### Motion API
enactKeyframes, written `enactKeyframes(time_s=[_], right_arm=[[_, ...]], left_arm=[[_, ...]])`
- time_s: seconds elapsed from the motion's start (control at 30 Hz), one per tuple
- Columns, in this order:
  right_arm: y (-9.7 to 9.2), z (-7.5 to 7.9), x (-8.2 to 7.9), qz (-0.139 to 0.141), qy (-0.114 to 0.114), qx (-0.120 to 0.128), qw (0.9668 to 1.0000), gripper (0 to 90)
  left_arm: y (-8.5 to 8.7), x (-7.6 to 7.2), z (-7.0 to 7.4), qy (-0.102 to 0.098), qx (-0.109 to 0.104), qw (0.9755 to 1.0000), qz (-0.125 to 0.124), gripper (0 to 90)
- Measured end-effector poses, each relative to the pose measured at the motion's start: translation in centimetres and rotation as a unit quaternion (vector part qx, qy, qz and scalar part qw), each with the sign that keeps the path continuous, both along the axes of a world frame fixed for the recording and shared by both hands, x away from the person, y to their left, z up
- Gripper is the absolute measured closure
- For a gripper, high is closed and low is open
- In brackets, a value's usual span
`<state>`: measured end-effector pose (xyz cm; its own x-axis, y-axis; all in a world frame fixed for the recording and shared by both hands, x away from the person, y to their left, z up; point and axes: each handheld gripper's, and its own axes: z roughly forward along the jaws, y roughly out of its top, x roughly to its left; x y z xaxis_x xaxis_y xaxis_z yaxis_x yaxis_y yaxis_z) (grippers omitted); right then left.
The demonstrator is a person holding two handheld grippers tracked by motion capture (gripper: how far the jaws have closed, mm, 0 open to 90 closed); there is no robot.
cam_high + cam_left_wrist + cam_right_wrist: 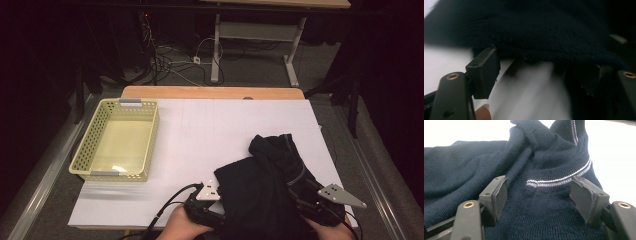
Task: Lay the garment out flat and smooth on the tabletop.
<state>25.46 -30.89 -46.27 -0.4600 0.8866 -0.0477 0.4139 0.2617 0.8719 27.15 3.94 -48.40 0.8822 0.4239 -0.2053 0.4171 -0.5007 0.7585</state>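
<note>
Dark sweater lies bunched at the table's five o'clock corner, left gripper at its nine o'clock edge and right gripper at its three o'clock, both with jaws apart astride the knit, unpinched; yellow basket at ten o'clock.

The dark navy knitted sweater was soft cloth, ribbed in a fine matt weave, with a thin white stitched stripe along one band. The pale yellow plastic basket had perforated walls and a smooth, faintly glossy floor. The white table cover looked matt and smooth like paper or board, over a light wooden tabletop edge with a satin finish. The right gripper had matt black plastic jaws with brass-coloured rivets and rough-edged pads.
</note>
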Motion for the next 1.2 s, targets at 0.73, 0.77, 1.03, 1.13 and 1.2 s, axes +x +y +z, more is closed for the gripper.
enactKeyframes(time_s=[0.73, 0.77, 1.03, 1.13, 1.2], right_arm=[[2.6, 1.5, -1.8, 0.049, -0.033, 0.013, 0.9982, 48.8], [3.3, 1.5, -1.8, 0.06, -0.032, 0.014, 0.9976, 51.6], [7.7, -1.1, 1.2, 0.046, 0.052, -0.051, 0.9963, 38.4], [7.6, -1.8, 1.7, 0.05, 0.068, -0.053, 0.995, 64.4], [7.3, -1.4, 1.3, 0.066, 0.044, -0.048, 0.9957, 80.2]], left_arm=[[-3.1, -0.3, -0.3, -0.011, 0.051, 0.9981, -0.032, 70.2], [-3.1, -0.4, -0.3, -0.014, 0.052, 0.9979, -0.036, 75.5], [-2.0, -1.0, 0.0, -0.031, 0.028, 0.9987, -0.028, 84.7], [-1.6, -1.0, 0.2, -0.033, 0.02, 0.9991, -0.02, 83.9], [-1.4, -0.9, 0.4, -0.03, 0.014, 0.9993, -0.018, 79.4]])
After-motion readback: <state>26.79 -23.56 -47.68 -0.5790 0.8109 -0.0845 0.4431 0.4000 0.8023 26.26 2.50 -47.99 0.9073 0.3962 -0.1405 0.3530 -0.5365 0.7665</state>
